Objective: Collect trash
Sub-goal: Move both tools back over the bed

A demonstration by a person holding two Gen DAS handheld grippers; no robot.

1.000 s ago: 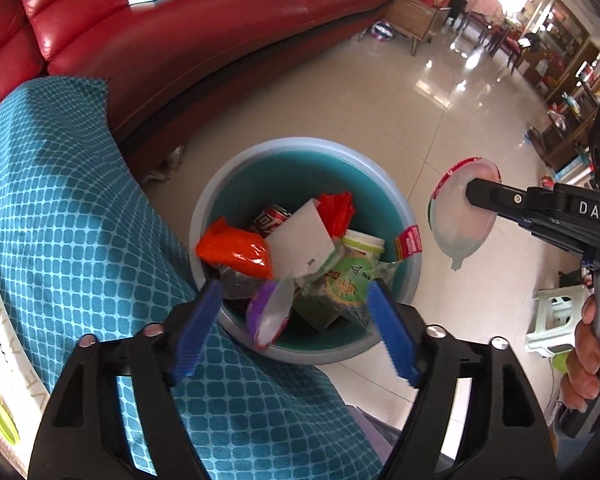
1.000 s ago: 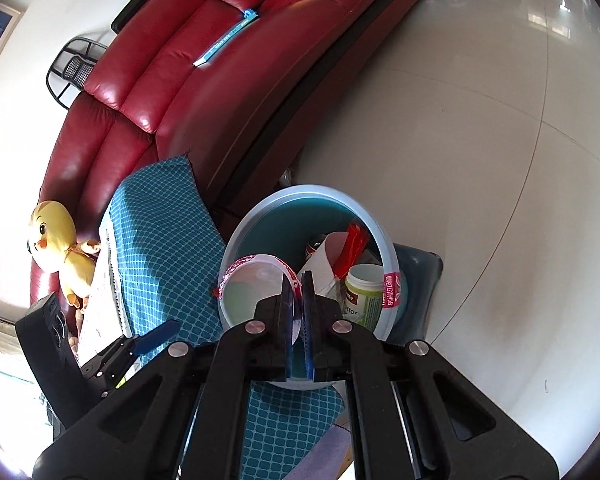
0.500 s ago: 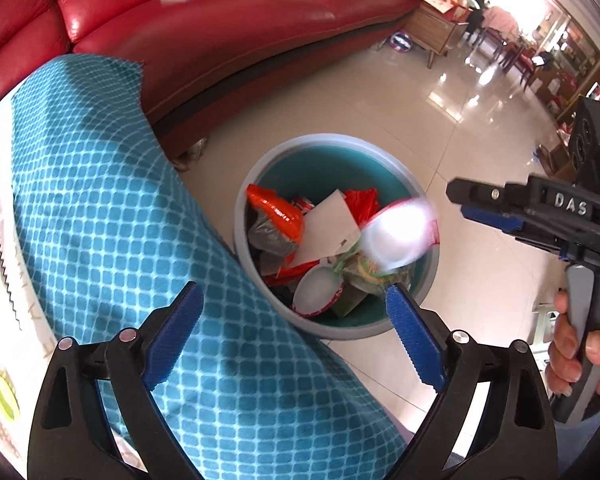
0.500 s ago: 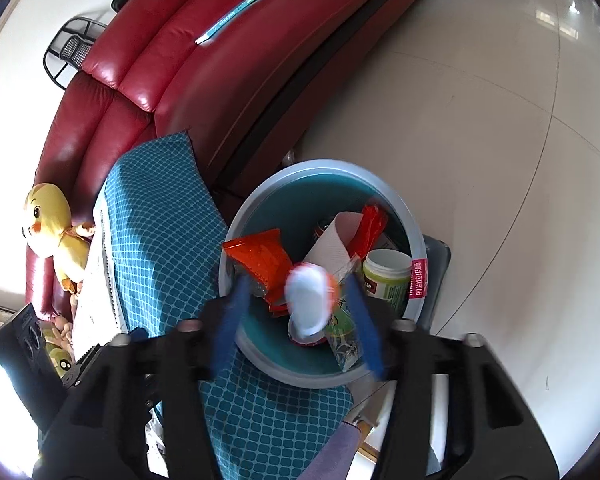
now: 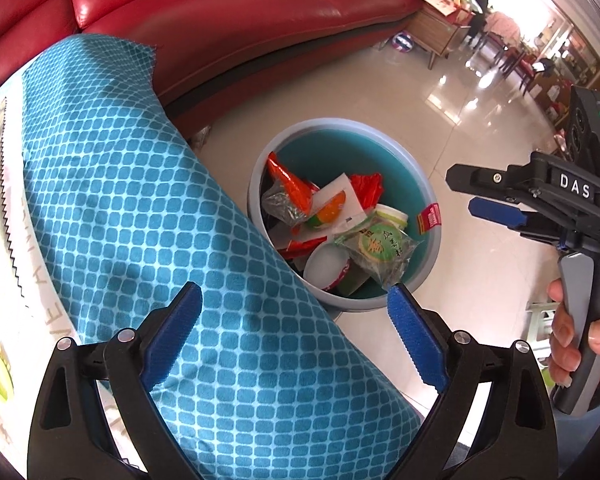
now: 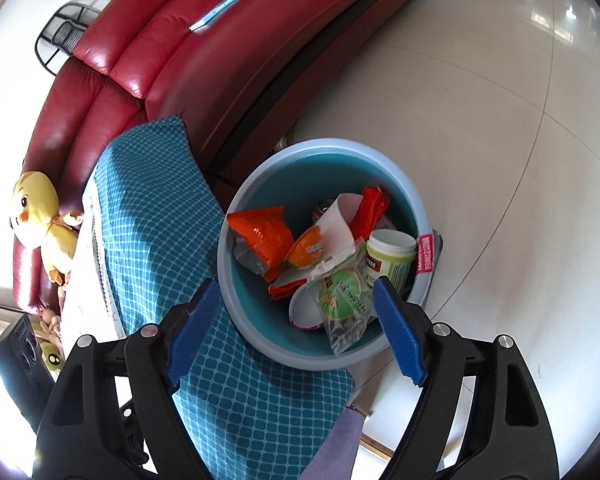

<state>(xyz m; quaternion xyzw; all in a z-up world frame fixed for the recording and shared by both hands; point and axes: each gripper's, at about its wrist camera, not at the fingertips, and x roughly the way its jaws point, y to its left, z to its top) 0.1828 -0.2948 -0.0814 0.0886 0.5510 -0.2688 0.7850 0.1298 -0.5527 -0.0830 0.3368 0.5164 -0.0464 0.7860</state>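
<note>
A round grey-blue bin with a teal inside stands on the floor and holds several pieces of trash. Among them are an orange wrapper, a white paper, a green-lidded jar and a clear bag with a green label. A white lid with a red rim lies inside near the front wall, also seen as the lid under the bag. My left gripper is open over the teal cloth beside the bin. My right gripper hovers above the bin; its jaws are opening with nothing between them.
A teal checked cloth covers a surface left of the bin. A red leather sofa curves behind. A yellow plush duck sits on it. Glossy tile floor spreads to the right. A hand holds the right gripper.
My right gripper opened and the white lid dropped from it into the bin. My left gripper opened a little wider and drew back over the teal cloth, away from the bin.
</note>
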